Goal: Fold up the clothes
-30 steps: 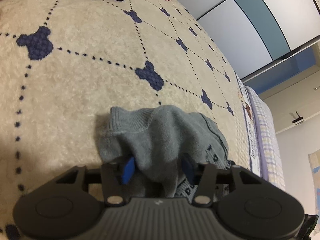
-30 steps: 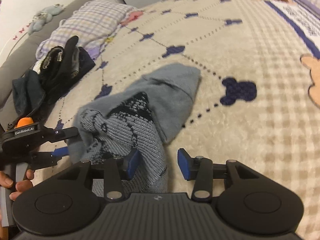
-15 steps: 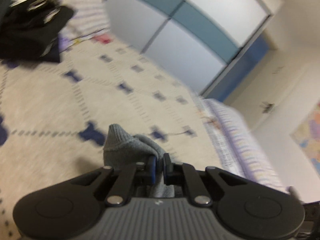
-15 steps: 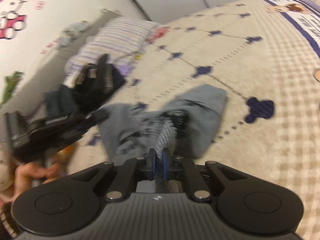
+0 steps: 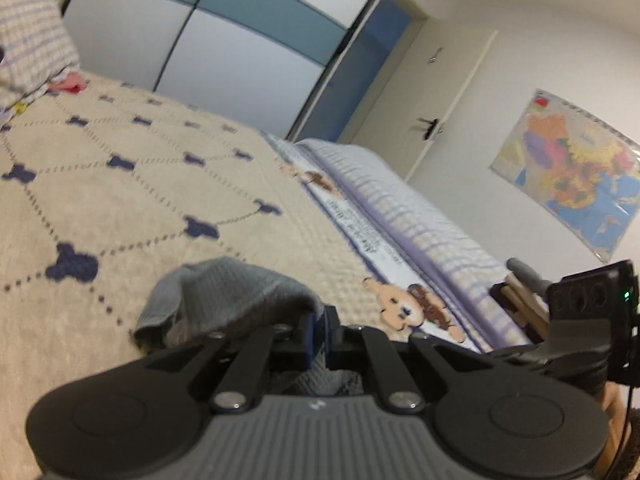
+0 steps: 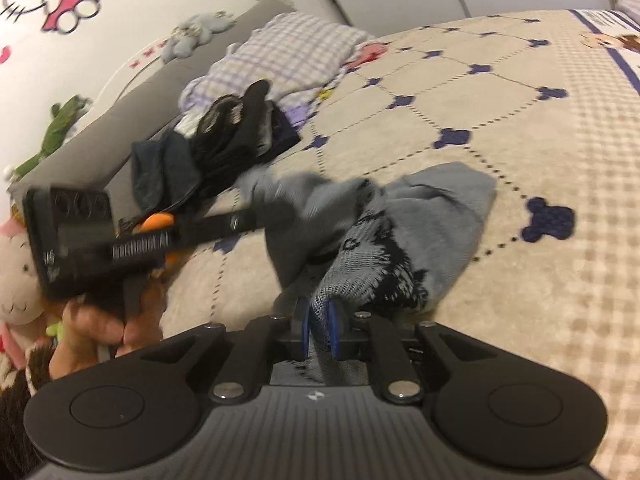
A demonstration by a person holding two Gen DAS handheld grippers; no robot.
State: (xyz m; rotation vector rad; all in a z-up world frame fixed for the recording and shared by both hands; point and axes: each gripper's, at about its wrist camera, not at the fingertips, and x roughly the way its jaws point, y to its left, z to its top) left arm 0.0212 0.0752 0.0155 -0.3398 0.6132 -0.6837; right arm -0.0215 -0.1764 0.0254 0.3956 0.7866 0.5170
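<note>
A grey knit garment (image 6: 436,208) with a dark patterned panel (image 6: 372,256) is partly lifted off the beige bed cover (image 6: 520,92). My right gripper (image 6: 320,332) pinches a fold of the patterned knit between its blue pads, and its jaws are opening slightly. My left gripper (image 5: 318,336) grips the plain grey edge of the garment (image 5: 228,292), cloth between its pads, jaws also easing open. In the right wrist view the left gripper (image 6: 256,218) reaches in from the left, held by a hand (image 6: 100,328).
A heap of dark clothes (image 6: 228,136) and a checked pillow (image 6: 296,48) lie at the head of the bed, with plush toys (image 6: 16,280) beside them. A wardrobe (image 5: 208,48), a door (image 5: 436,92) and a wall map (image 5: 572,168) stand beyond the bed's far edge.
Both grippers went from open around the garment to pinched on it and rose, pulling the cloth up off the bed. The left gripper also rolled and now looks toward the wardrobe.
</note>
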